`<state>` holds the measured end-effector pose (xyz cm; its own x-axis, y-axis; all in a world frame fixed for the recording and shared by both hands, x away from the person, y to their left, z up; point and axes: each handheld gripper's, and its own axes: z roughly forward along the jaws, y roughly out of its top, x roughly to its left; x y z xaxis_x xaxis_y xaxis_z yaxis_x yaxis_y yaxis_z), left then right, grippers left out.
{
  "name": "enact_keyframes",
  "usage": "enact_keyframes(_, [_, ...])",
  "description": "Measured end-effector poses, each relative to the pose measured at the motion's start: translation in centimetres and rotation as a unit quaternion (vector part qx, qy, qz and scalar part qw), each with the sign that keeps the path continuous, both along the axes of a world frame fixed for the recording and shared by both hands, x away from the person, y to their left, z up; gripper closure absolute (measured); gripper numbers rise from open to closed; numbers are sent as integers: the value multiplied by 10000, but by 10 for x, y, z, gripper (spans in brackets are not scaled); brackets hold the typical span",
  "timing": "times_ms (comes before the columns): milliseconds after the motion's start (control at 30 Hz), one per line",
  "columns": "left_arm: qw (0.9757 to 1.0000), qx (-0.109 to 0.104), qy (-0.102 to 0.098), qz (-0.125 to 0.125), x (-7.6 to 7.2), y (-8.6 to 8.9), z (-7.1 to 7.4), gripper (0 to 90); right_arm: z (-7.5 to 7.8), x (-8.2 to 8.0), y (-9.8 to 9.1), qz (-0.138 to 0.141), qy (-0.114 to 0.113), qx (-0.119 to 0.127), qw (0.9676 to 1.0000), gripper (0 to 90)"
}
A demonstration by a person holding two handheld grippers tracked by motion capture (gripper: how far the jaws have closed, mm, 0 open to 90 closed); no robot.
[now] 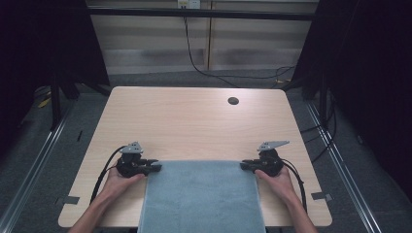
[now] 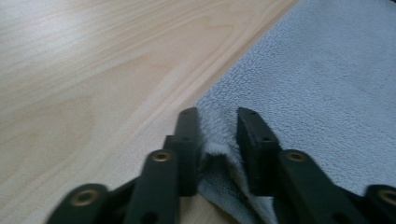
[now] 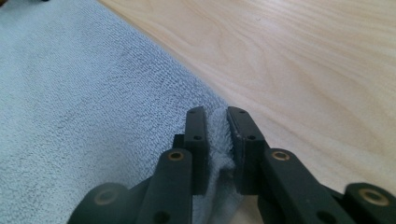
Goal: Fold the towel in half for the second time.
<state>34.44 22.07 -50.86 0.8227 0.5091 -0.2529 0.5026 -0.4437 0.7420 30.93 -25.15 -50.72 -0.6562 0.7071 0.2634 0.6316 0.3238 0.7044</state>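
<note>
1. Two tools, both pinching a grey-blue towel (image 1: 201, 194) at its far corners; no earlier look, so only the present grip noted.
2. Left tool (image 1: 156, 166): pinches the towel's far-left corner; in the left gripper view (image 2: 217, 135) a bunched ridge of cloth (image 2: 215, 140) sits squeezed between the black jaws.
3. Right tool (image 1: 244, 165): pinches the far-right corner; right gripper view (image 3: 215, 133) shows a fold of terry pressed between the jaws.
4. Towel place: flat on the counter (image 1: 194, 121), at 6 o'clock of the counter's middle, near edge hanging off the person's side.
5. Cable hole (image 1: 233, 101) at roughly 1 o'clock from the counter centre, well apart from the towel.
6. Handling, judged: soft, limp, light terry; won't hold shape, sags between the two grips, rough pile so unlikely to slip.
7. Best hold: corners or the hem, as now; a mid-cloth grab would just pucker it.
8. Risk, judged: a thin pinch could pull free if the hands lift unevenly.
</note>
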Motion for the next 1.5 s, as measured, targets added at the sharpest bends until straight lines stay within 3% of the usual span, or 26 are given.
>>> enact_keyframes(67, [10000, -36, 43, -19, -1, 0, 1, 806, 0, -1, 0, -42, -6, 2, 10000, 820])
enact_keyframes(233, [9996, -209, 119, 113, 2, 2, 3, 835, 5, -4, -1, -83, -14, 65, 9999, 831])
enact_keyframes(333, [9993, -317, 54, 176, 4, 2, 9, 839, 12, -5, -2, -165, -113, 184, 9996, 834])
enact_keyframes(467, [9976, -635, -78, 261, 8, 0, 21, 837, 25, -1, -5, -228, -268, 332, 9988, 836])
enact_keyframes(533, [9976, -635, -129, 248, 12, -2, 26, 838, 30, 0, -7, -286, -335, 469, 9979, 836])
enact_keyframes(767, [9936, -988, -296, 462, 29, 0, 52, 839, 50, 15, -5, -370, -576, 690, 9953, 840])
enact_keyframes(867, [9930, -955, -471, 517, 33, -1, 65, 840, 65, 23, -1, -380, -708, 676, 9945, 840])
enact_keyframes(1000, [9899, -1103, -543, 707, 42, 1, 77, 841, 82, 31, 4, -405, -865, 688, 9930, 840])
enact_keyframes(1100, [9892, -1070, -620, 791, 49, 2, 86, 841, 93, 37, 4, -444, -964, 729, 9917, 841])
enact_keyframes(1367, [9847, -1190, -796, 989, 68, 3, 108, 842, 114, 51, 2, -593, -1152, 713, 9890, 842])
enact_keyframes(1500, [9846, -1171, -820, 1006, 74, 1, 111, 844, 119, 60, -1, -660, -1169, 680, 9886, 843])
